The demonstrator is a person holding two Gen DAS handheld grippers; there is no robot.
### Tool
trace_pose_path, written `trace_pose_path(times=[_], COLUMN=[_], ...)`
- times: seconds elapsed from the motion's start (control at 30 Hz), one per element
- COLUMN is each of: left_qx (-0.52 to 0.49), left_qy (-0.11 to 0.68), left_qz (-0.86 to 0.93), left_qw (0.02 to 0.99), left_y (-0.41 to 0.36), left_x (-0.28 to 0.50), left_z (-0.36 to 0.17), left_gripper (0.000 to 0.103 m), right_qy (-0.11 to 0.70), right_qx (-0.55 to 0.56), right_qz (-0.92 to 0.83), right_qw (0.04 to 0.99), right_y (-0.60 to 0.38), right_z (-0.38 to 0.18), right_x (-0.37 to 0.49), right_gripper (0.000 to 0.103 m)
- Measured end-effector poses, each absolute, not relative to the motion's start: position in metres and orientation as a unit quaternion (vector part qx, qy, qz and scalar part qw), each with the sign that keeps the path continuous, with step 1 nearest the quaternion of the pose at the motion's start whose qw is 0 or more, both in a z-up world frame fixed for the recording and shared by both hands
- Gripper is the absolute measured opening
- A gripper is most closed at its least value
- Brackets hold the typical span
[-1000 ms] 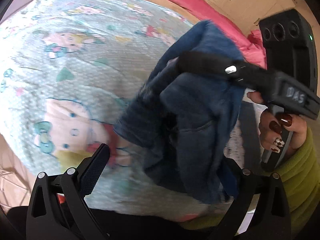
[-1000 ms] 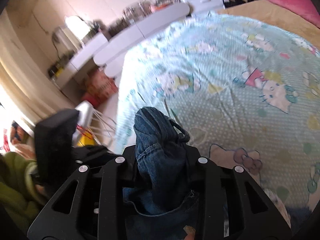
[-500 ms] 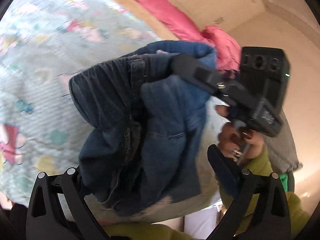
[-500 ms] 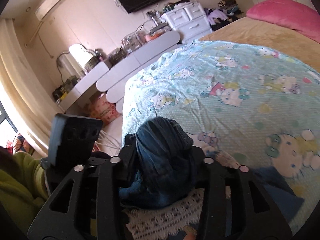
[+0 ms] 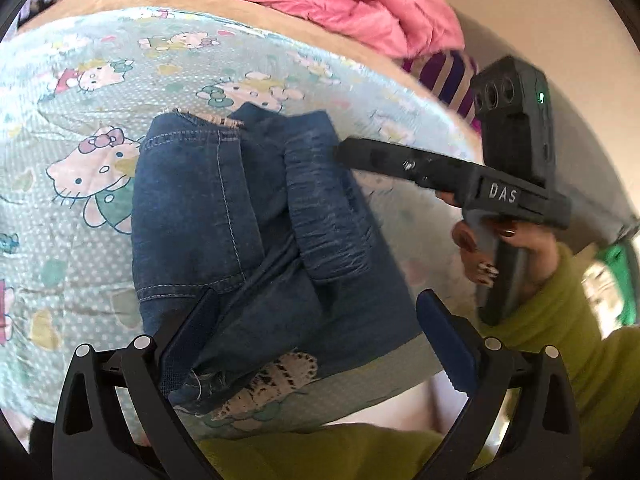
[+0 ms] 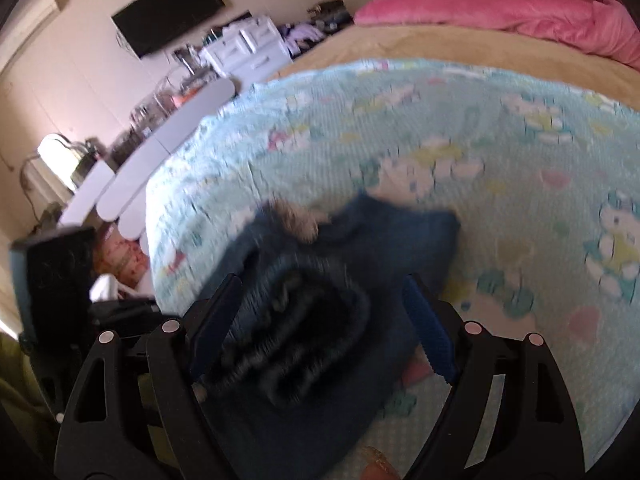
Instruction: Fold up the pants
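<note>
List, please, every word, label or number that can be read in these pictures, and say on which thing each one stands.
"DAS": white letters on the black body of the right gripper, seen in the left wrist view.
The cartoon blanket shows pictures only, no words.
The right wrist view is too blurred to read anything.

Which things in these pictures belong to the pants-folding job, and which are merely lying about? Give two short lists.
Belongs to the job:
denim pants, folded on the patterned bedspread
left gripper, open
right gripper, open

Just lying about:
pink quilt
striped cloth
wall television
white drawers
</note>
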State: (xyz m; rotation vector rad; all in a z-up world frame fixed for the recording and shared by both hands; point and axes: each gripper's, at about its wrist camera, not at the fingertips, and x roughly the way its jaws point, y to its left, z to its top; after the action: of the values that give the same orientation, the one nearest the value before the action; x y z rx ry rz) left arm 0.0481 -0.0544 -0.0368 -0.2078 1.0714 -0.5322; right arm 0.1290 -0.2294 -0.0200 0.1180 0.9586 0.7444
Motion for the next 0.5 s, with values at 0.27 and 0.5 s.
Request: trace_pose_path(times=[0.27,0.5], left_qx=[-0.082,-0.067], left_qy=[0.496,0.475], left_qz=[-0.221,-0.170], left_qw=[0.836,0.861], left_y=[-0.041,-0.022], left_x=[0.035,0.028], left_z=[-0.024,-0.003], left_gripper=[0.098,0.098], right_qy=[0.472,0.404], right_qx=[0.016,0.010], right_qz=[0.275,0.280], right_qw=[0.837,0.871], right_y=[-0.236,-0.250], right_z=[-0.037,0.004], right_x=[0.122,0.090], right_gripper=[0.068,0.080])
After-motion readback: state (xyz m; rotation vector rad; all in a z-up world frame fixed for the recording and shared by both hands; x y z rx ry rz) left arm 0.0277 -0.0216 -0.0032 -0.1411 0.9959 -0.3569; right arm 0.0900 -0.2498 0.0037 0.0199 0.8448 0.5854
